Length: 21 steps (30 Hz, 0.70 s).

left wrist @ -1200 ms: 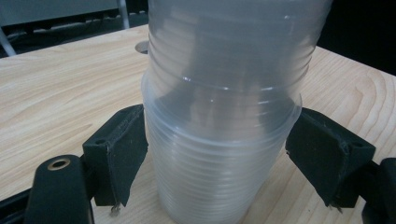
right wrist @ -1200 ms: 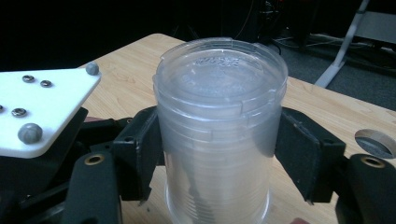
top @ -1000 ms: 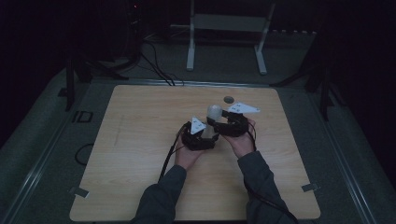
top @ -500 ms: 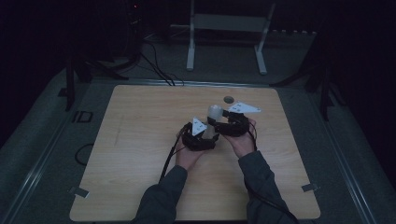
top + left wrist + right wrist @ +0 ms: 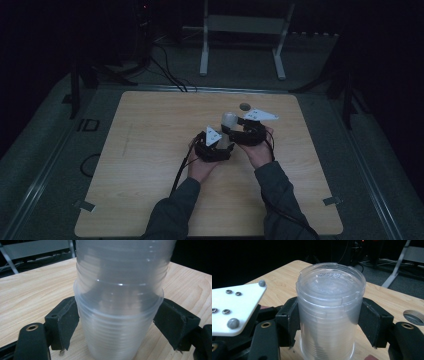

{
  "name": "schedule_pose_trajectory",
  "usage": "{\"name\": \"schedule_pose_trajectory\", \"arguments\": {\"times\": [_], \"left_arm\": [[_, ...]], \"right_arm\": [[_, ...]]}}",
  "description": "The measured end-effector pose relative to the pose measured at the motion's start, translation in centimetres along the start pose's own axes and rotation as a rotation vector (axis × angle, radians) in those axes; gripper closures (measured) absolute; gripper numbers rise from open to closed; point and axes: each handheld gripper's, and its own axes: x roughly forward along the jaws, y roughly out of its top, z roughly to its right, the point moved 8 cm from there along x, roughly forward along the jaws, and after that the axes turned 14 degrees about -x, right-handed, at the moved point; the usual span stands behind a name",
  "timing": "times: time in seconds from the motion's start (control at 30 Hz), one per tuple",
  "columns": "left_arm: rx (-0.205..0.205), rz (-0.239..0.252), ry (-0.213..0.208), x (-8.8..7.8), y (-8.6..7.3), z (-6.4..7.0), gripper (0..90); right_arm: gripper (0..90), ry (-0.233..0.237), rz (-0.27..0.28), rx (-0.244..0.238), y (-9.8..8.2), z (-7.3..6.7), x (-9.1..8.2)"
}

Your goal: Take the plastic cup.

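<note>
Almost nothing has shifted since the earlier frames: both hands sit at the same spot on the table [image 5: 150,150], and the stack of clear plastic cups [image 5: 229,120] stands where it did. Within that time the left gripper [image 5: 117,325] has had its jaws opening slightly and the right gripper [image 5: 329,322] has had its jaws closing slightly, the stack between both pairs.

In the left gripper view the pads [image 5: 66,322] lie against the lower part of the stack on either side, holding it. In the right gripper view the black pads [image 5: 289,320] clasp the upper part just below its flat top.

A pale wooden table carries the work, with a round hole [image 5: 244,106] near its far edge, close behind the stack. Around it the room is dark; grey floor, black cables [image 5: 170,75] and a white metal frame [image 5: 240,35] lie beyond the table.

The cups are nested upside down, bases upward, long axis upright, mouth down on the wood.
</note>
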Motion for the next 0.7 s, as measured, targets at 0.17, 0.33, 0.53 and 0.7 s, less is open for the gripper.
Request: {"name": "schedule_pose_trajectory", "arguments": {"times": [0.17,0.33,0.53,0.7], "left_arm": [[-0.007,0.008,0.002,0.09,0.24,0.01,19.6],[-0.003,0.007,0.003,0.07,0.23,0.03,20.9],[0.006,0.006,0.009,0.05,0.23,0.05,21.2],[0.005,0.006,0.008,0.04,0.21,0.09,21.3]], "right_arm": [[37.0,0.008,-0.004,0.000,0.10,-0.23,0.12],[37.0,0.012,-0.008,0.000,0.11,-0.24,0.11],[37.0,0.011,-0.009,-0.002,0.14,-0.20,0.05],[37.1,0.007,-0.004,-0.006,0.27,-0.17,0.00]]}}
